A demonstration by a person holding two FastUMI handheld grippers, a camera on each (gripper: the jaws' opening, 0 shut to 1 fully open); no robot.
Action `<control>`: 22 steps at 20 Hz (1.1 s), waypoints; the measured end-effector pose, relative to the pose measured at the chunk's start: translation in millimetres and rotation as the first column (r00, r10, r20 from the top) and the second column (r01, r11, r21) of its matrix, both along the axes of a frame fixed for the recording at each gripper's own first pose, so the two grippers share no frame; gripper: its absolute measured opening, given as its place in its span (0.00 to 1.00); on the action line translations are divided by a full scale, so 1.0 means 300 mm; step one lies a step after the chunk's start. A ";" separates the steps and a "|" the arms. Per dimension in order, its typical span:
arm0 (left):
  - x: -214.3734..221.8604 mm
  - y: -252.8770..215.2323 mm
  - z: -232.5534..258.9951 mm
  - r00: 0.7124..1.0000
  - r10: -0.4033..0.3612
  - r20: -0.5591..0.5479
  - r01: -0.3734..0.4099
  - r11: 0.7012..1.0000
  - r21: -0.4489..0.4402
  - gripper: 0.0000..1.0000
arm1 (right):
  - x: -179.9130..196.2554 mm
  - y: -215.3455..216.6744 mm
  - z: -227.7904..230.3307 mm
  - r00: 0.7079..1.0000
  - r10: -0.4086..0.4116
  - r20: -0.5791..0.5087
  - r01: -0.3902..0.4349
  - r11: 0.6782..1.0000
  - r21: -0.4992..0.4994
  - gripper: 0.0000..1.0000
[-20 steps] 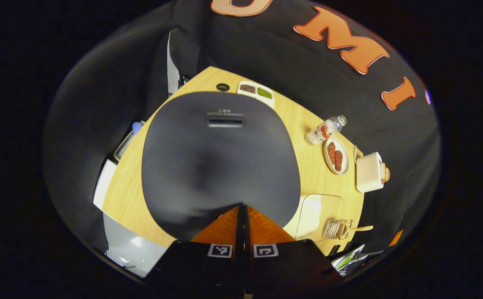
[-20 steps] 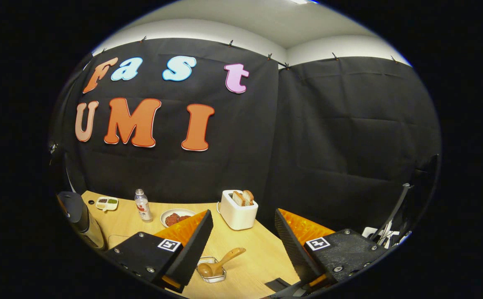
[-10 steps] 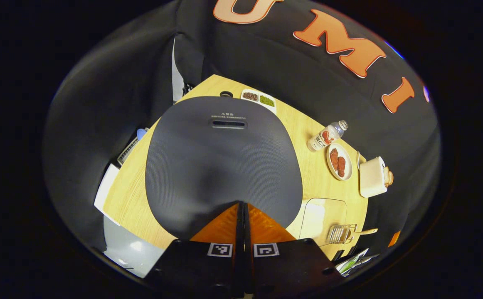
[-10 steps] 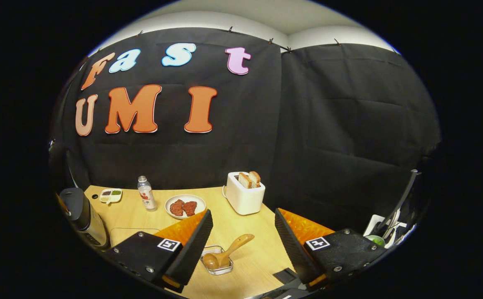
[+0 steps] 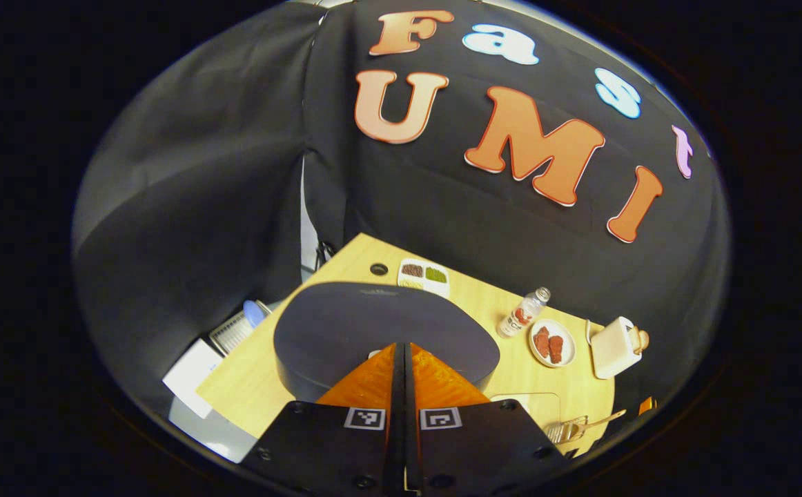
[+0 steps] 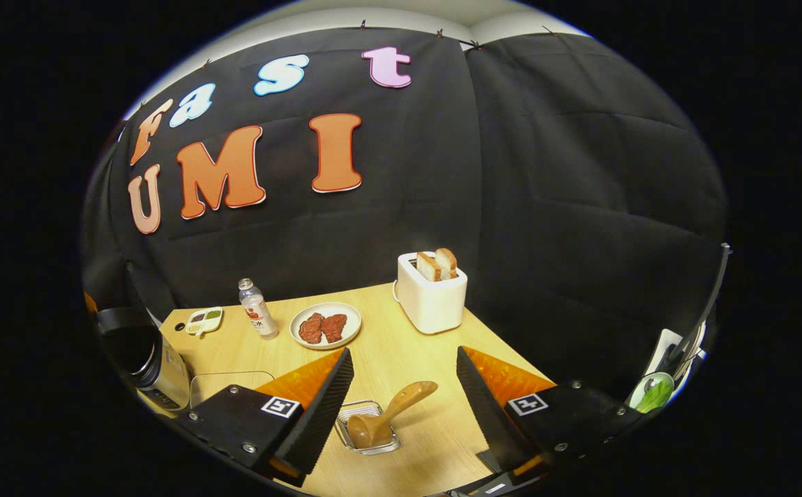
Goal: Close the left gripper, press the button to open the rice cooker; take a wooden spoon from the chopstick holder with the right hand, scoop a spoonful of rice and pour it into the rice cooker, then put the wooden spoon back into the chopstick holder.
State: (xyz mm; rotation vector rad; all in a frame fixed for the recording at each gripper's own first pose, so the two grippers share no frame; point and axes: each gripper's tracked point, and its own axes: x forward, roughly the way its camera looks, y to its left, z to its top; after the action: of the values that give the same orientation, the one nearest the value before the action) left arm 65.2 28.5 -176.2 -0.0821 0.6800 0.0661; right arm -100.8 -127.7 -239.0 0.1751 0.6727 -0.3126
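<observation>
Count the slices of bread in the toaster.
2. Both stand upright side by side in the top of the white toaster: left slice, right slice. Any deeper in the slots would be hidden.

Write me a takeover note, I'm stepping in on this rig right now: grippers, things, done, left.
Left gripper: shut, empty, over the rice cooker; its lid looks raised.
Right gripper: open, empty, pointed at the wooden spoon.
The spoon leans in its wire holder on the table.
Done: button seemingly pressed.
Left: grab spoon, scoop rice, pour into cooker, return spoon.
</observation>
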 end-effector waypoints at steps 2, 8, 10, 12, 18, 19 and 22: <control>0.000 -0.006 0.103 0.995 -0.028 0.100 0.018 0.995 0.098 0.05 | 0.000 0.005 -0.040 1.000 0.018 -0.024 -0.018 1.000 0.023 0.94; -0.079 -0.153 0.189 0.973 -0.125 0.195 0.092 0.981 0.168 0.11 | -0.006 0.004 -0.171 0.996 0.029 -0.090 -0.020 0.994 0.105 0.94; -0.107 -0.186 0.157 0.976 -0.143 0.167 0.114 0.978 0.173 0.20 | -0.011 -0.024 -0.244 0.993 0.016 -0.119 -0.006 0.997 0.080 0.94; -0.139 -0.193 0.135 0.979 -0.141 0.144 0.115 0.978 0.177 0.32 | -0.016 -0.008 -0.279 0.992 0.002 -0.128 0.016 0.991 0.133 0.94; -0.194 -0.172 0.130 0.985 -0.104 0.135 0.079 0.981 0.178 0.52 | -0.031 0.022 -0.437 0.977 -0.039 -0.209 0.095 0.959 0.267 0.90; -0.203 -0.170 0.131 0.986 -0.101 0.134 0.076 0.980 0.183 0.47 | -0.038 0.033 -0.459 0.973 -0.044 -0.225 0.112 0.949 0.295 0.83; -0.219 -0.167 0.130 0.986 -0.104 0.132 0.075 0.976 0.205 0.47 | -0.046 0.072 -0.496 0.972 -0.046 -0.229 0.131 0.918 0.374 0.68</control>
State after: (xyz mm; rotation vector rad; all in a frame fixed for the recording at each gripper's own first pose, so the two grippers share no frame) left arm -0.6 -21.5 -137.2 0.1362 0.5309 0.0411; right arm -114.6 -106.1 -387.8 0.5582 0.9420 -0.2857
